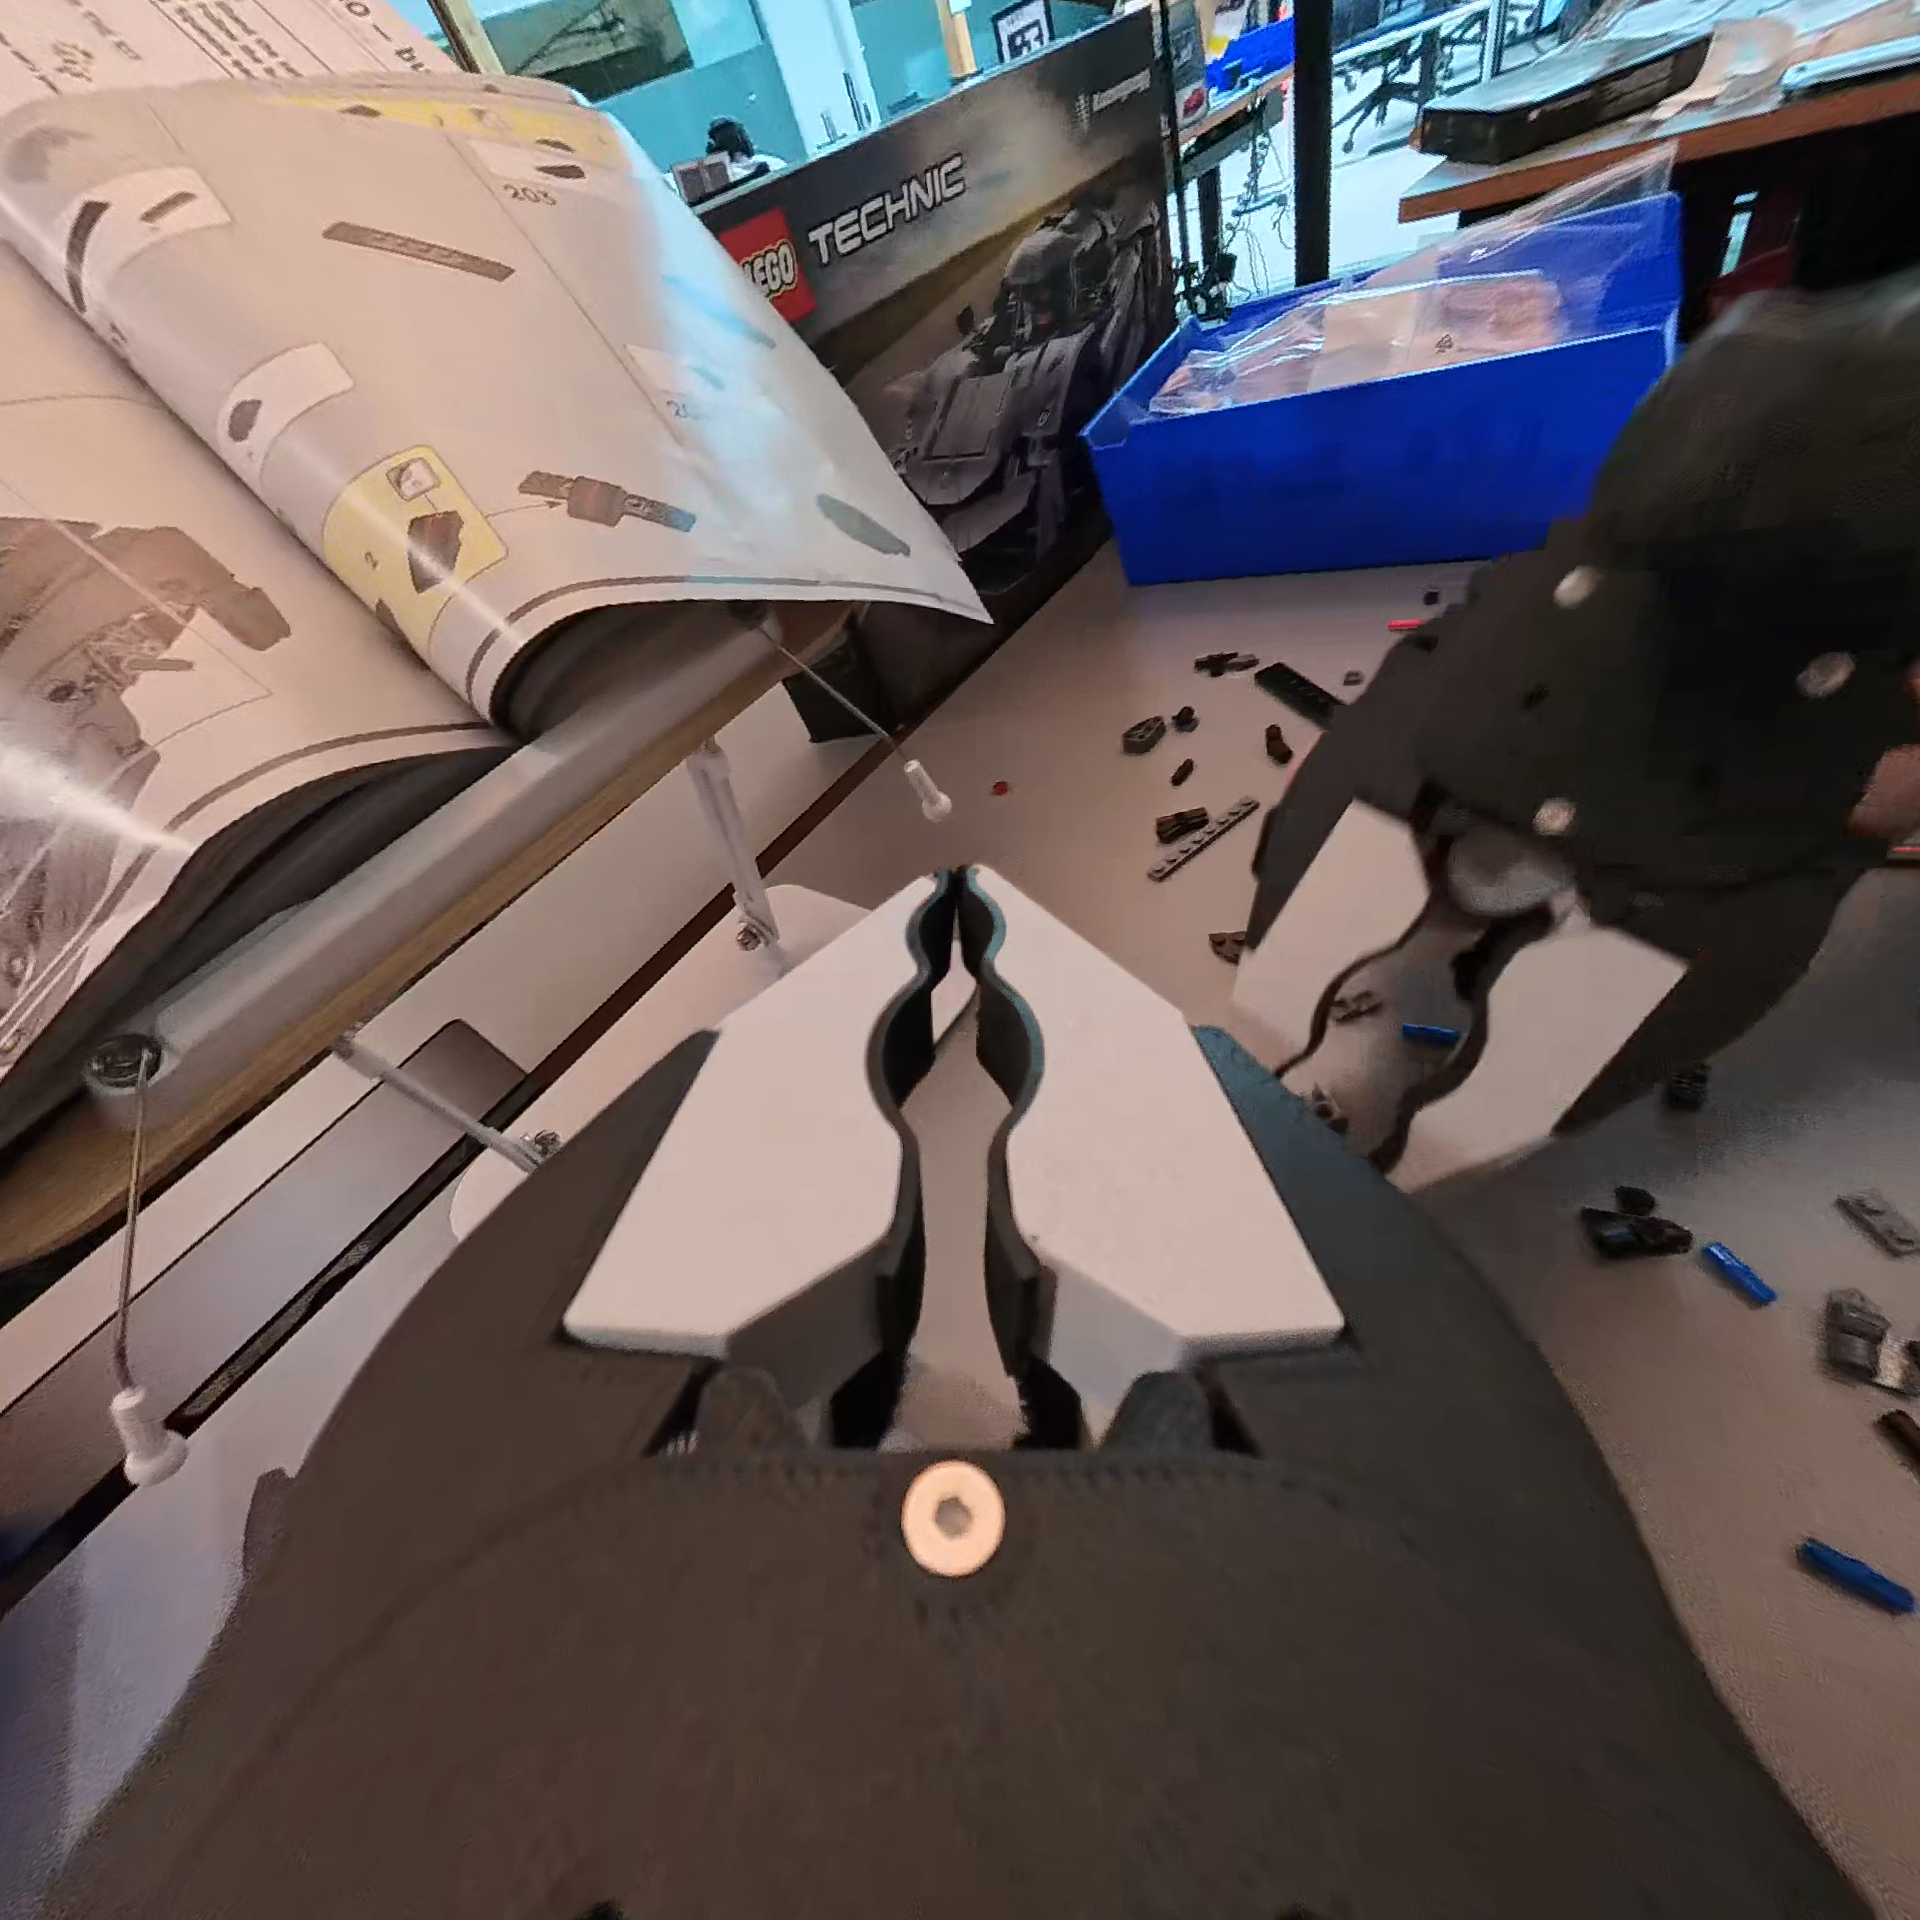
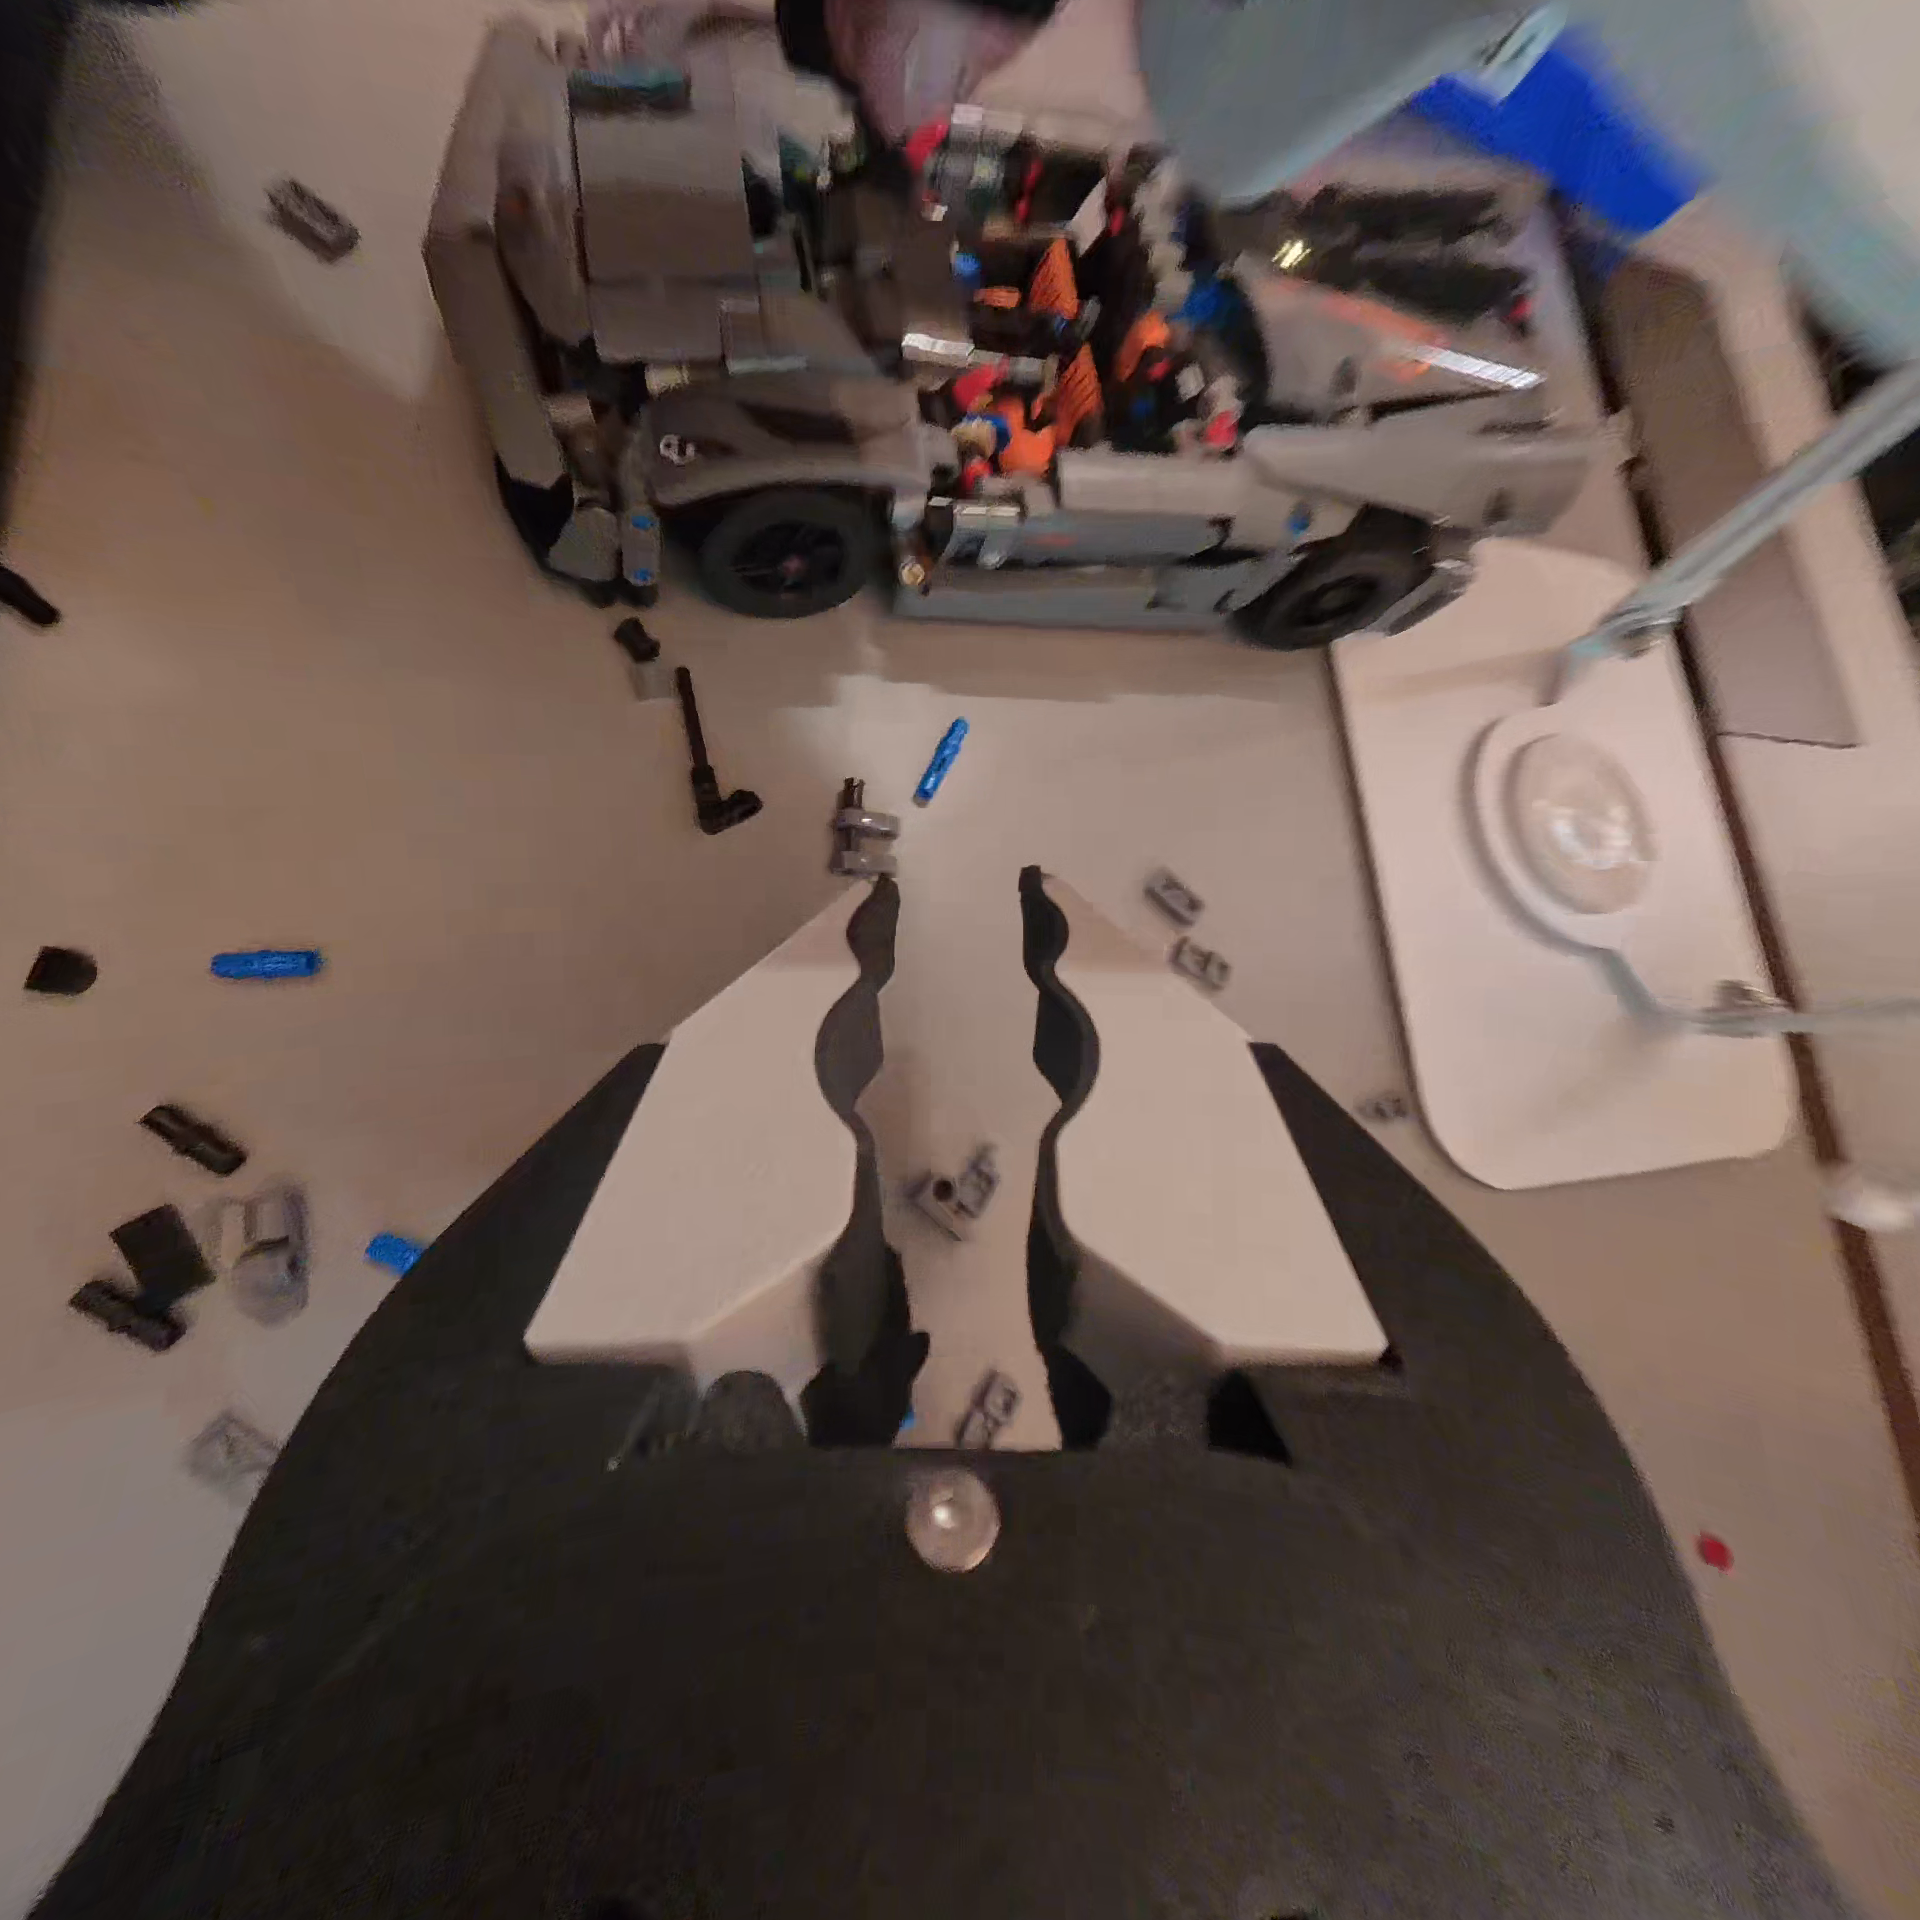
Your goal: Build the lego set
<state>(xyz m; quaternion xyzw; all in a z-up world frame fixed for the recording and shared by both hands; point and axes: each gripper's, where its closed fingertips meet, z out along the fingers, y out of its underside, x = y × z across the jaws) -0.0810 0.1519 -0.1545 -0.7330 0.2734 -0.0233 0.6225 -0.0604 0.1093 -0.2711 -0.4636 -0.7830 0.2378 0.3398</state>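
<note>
A: Right hand-held gripper [image 2: 954,878] spread, nothing between the fingers, hanging over the bench [image 2: 436,831]. Left hand-held gripper [image 1: 958,878] pressed together at the tips, apparently pinching nothing, aimed toward the stand under the open instruction booklet [image 1: 343,395].

B: And the build itself?

A: Grey Technic car [image 2: 987,416] standing on its wheels at the far side of the bench, orange and red innards showing amid the panels. Loose parts scattered nearer: a small grey connector with a black pin [image 2: 862,831] just ahead of the right gripper's left fingertip, a blue pin [image 2: 941,761] a little beyond, a black axle with an angled end [image 2: 707,764] to the left, small grey pieces [image 2: 954,1193] under the open fingers.

B: Handling?

A: Probably light, rigid, smooth plastic throughout. Likely to skid or flip under a glancing touch, so best taken squarely across flat sides. For the grey connector, across the body rather than the pin. For the blue pin, around the middle, square to its length, since round stock tends to roll.

B: The car?

A: Stiff overall but probably loosely held at the panels. Better braced low on the chassis beside a wheel than by the bodywork.
</note>
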